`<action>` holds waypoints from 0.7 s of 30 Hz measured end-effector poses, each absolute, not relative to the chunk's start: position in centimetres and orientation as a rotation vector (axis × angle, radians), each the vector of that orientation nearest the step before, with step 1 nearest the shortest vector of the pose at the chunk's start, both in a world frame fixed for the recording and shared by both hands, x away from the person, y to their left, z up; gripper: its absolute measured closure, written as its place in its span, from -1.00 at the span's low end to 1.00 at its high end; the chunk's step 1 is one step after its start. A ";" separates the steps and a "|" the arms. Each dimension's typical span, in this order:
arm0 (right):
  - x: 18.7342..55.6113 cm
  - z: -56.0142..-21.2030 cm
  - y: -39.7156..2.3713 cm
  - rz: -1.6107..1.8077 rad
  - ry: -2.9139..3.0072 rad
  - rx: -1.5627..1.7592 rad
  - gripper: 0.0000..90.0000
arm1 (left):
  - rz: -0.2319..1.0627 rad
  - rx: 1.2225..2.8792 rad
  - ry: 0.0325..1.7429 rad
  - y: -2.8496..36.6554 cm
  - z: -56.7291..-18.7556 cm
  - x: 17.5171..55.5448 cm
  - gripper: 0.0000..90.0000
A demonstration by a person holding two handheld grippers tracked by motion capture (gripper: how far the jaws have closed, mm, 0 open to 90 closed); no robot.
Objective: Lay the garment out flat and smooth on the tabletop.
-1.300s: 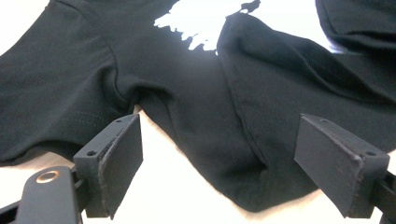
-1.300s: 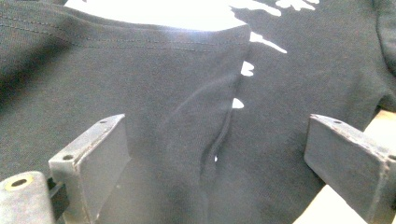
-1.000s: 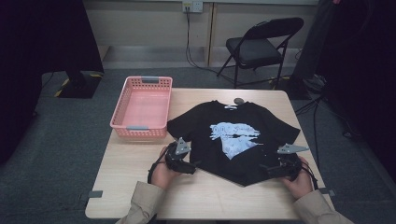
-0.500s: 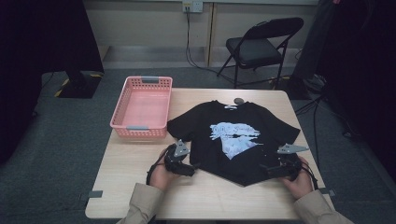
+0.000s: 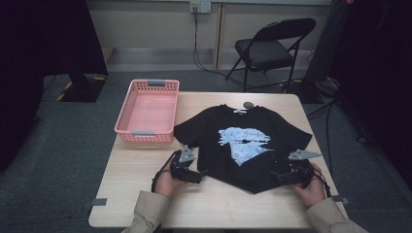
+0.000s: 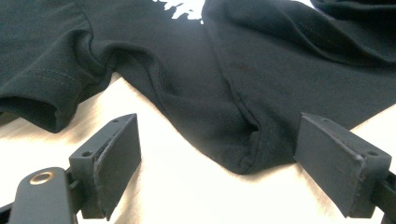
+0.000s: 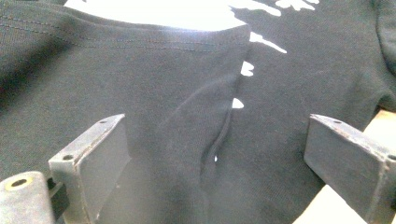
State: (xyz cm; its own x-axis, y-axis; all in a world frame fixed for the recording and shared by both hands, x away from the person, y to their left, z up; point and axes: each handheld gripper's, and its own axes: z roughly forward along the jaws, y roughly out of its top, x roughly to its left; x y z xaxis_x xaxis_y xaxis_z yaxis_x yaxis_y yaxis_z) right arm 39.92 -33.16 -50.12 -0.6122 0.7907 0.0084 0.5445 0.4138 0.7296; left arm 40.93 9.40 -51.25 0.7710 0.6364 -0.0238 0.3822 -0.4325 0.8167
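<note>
Black T-shirt [image 5: 243,145] with pale blue print, flat beside pink basket [image 5: 148,111]; left gripper [image 5: 198,175] and right gripper [image 5: 282,177] spread wide at shirt's hem, pinching nothing.

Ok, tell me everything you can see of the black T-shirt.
The black T-shirt lies front up and spread out on the wooden table, neck away from the person, both short sleeves out. A pale blue and white print covers the chest. The cloth looks like soft cotton knit, with stitched hems and a few folds near the bottom. The left gripper and the right gripper sit at its lower corners, jaws open around the hem.
</note>
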 end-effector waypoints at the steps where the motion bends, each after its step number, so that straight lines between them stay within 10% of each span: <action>1: 39.9 -50.1 -33.2 1.018 2.337 1.151 -0.86 | 0.362 2.074 0.760 9.4 -51.2 40.9 -0.68; 21: 41.7 -47.7 -33.3 1.068 2.310 1.214 -0.33 | 0.359 2.072 0.758 9.4 -51.3 41.0 -0.68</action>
